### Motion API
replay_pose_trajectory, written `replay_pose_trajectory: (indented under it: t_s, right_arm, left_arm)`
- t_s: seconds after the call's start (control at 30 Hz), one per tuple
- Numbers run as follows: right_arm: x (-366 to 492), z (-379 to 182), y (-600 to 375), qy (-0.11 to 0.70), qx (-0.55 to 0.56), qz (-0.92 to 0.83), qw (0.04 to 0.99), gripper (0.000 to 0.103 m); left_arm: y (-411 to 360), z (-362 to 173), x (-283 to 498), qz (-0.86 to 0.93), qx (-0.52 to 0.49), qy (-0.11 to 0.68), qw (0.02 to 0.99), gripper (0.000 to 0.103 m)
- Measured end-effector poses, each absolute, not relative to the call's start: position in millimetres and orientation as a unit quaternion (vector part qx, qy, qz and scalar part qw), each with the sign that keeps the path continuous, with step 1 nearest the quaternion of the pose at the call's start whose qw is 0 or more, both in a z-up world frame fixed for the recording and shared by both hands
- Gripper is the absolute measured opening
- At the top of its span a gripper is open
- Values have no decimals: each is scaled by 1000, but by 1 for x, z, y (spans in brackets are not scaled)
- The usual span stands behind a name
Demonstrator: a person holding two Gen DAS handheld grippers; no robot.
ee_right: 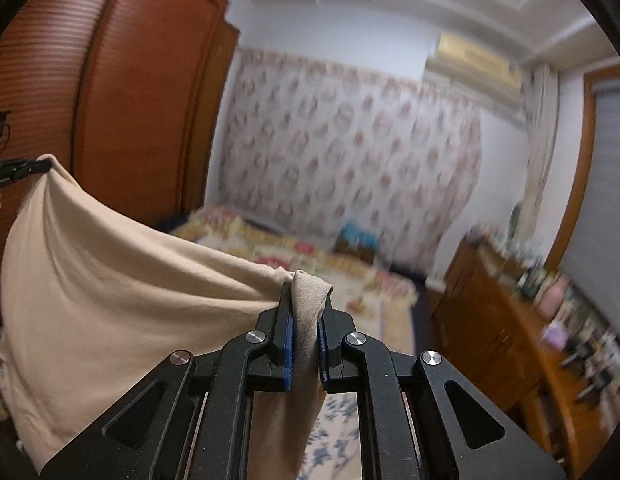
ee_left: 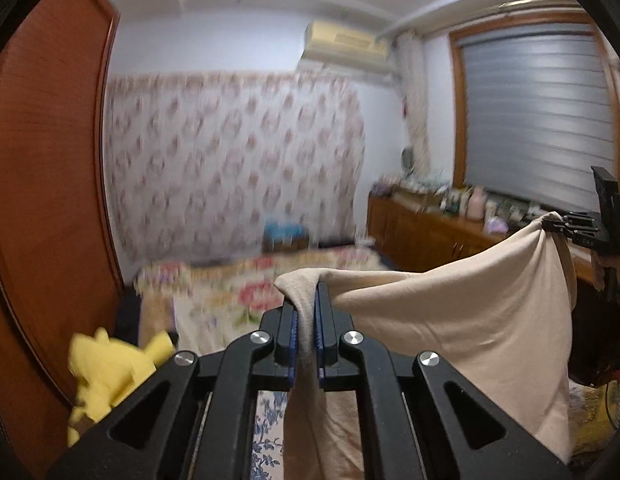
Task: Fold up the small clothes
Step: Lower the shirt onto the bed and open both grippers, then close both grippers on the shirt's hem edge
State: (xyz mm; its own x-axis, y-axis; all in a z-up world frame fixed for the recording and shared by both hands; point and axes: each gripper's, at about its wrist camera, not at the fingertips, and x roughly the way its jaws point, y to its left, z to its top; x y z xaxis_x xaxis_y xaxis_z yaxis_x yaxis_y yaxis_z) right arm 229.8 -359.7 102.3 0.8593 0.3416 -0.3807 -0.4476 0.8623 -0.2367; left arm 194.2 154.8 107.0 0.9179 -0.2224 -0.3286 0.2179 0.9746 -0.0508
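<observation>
I hold the beige garment (ee_left: 450,320) stretched in the air above the bed (ee_left: 229,300), my left gripper (ee_left: 305,316) and right gripper (ee_right: 305,312) each clamped on a corner. Next, I judge, lay it flat for folding.

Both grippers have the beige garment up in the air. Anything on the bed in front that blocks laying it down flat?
Nothing visible blocks it. The beige garment hangs between the left gripper and right gripper. The floral bedspread ahead looks bare; the yellow plush toy sits off to its left.
</observation>
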Motion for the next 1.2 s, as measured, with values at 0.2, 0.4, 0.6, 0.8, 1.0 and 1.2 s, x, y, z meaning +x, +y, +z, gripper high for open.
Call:
replay_pose_trajectory:
  t_s: [0.2, 0.4, 0.6, 0.8, 1.0, 1.2]
  right_arm:
    - [332, 18, -337, 239, -163, 204, 935, 7]
    - [419, -45, -326, 305, -160, 193, 919, 7]
    - [456, -86, -322, 344, -156, 188, 907, 7]
    - [471, -111, -316, 369, -152, 180, 899, 8]
    - [475, -111, -316, 380, -131, 169, 900, 39]
    - [427, -99, -326, 380, -106, 188, 900, 56]
  left_arm:
    - [141, 38, 277, -96, -13, 244, 965, 4]
    - [134, -13, 337, -88, -13, 301, 949, 4]
    - [124, -46, 360, -86, -8, 336, 938, 4]
    - [126, -61, 371, -91, -3, 363, 927, 8]
    - [128, -62, 351, -99, -13, 374, 922, 46]
    - [127, -66, 304, -101, -8, 384, 918, 58]
